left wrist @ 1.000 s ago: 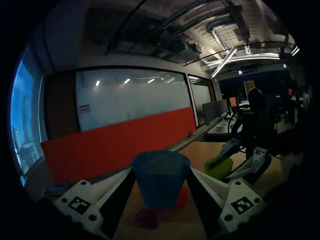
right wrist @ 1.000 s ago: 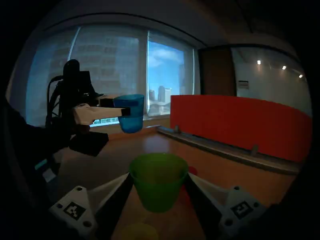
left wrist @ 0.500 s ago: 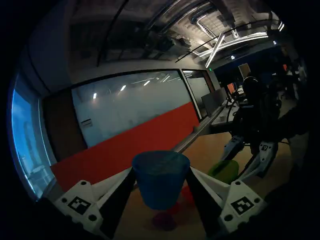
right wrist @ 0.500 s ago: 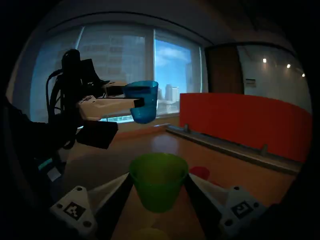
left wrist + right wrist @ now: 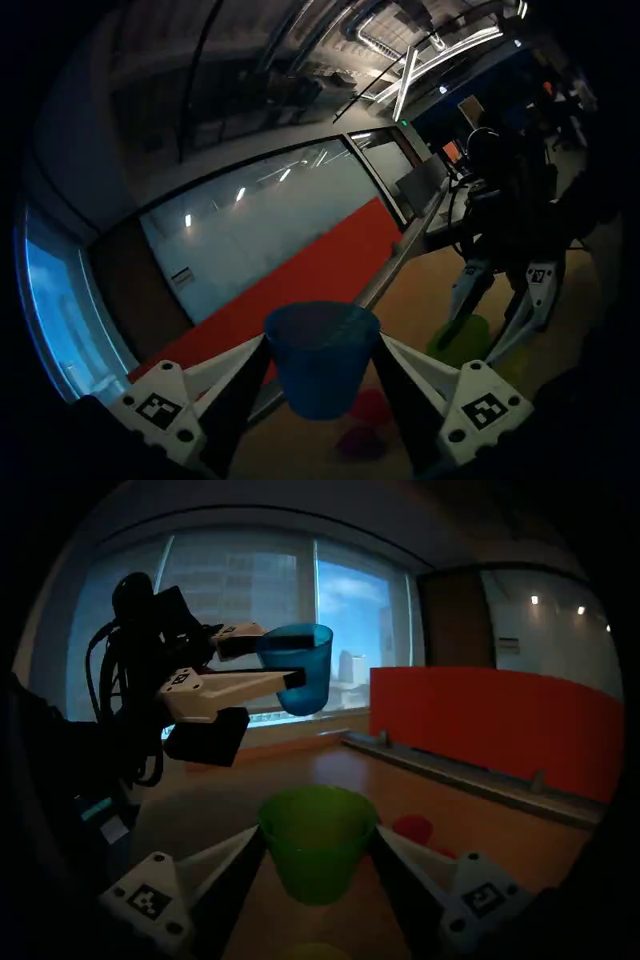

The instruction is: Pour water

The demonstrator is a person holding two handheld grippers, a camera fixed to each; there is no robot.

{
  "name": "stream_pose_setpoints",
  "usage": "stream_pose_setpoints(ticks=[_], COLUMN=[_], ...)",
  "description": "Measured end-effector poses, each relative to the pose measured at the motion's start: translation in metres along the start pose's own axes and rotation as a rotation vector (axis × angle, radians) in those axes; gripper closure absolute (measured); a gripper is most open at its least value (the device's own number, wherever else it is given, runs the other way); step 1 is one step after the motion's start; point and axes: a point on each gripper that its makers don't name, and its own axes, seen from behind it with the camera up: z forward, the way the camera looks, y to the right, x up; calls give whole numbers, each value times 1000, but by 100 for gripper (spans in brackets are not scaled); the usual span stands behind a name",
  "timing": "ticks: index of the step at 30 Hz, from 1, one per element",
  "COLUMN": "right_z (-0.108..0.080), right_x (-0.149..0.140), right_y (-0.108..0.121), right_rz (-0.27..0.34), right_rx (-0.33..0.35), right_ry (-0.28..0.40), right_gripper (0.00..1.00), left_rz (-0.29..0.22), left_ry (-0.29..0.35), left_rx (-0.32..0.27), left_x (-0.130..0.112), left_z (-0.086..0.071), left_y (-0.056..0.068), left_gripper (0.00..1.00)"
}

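Blue plastic cup [image 5: 322,376], tapered and open-topped, is clamped between the two fingers of the left gripper [image 5: 322,346]. Both fingers press on its walls just under the rim, a firm pinch set high so the lip is free to pour over.

Over to the right gripper view: the right gripper [image 5: 318,832] has the green plastic cup [image 5: 318,856] squeezed the same way, mouth up and level, low over the wooden tabletop [image 5: 448,796]. That one reads as the receiver, carried rather than set down so it can be brought under the stream.

Seen from the green cup, the blue one is up high and farther off to the left, well apart and not yet over the green mouth. It leans a little off upright, and the slanted room in the left gripper view says that gripper is rolled. I'd call this the wind-up to the pour, with the gap to close first.

Is there water in the blue cup? Too dim to tell.

A small red round piece [image 5: 414,828] lies on the tabletop just beyond the green cup, to its right. The risk as I see it: tip further before lining up and the water lands on the wood.
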Motion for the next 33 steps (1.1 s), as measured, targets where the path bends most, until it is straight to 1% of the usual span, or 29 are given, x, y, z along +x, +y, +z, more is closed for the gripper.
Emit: stream_pose_setpoints(ticks=[6, 12, 21, 27, 30, 33], right_z=[2, 3, 5, 6, 5, 5], right_x=[0, 1, 2, 4, 4, 5], right_y=[-3, -5, -8, -12, -14, -17], right_rz=[-2, -2, -5, -10, -12, -12], right_rx=[7, 15, 23, 31, 34, 44], right_ry=[1, 5, 6, 9, 10, 13], right_gripper=[10, 10, 10, 10, 10, 10], left_rz=[91, 175, 271, 338, 364, 380], left_ry=[8, 9, 13, 15, 16, 17], left_rx=[23, 33, 20, 23, 27, 24], left_x=[11, 19, 25, 29, 31, 32], left_z=[-4, -6, -6, -5, -5, -4], left_y=[-3, -2, 4, 5, 6, 8], left_gripper=[15, 15, 15, 15, 15, 15])
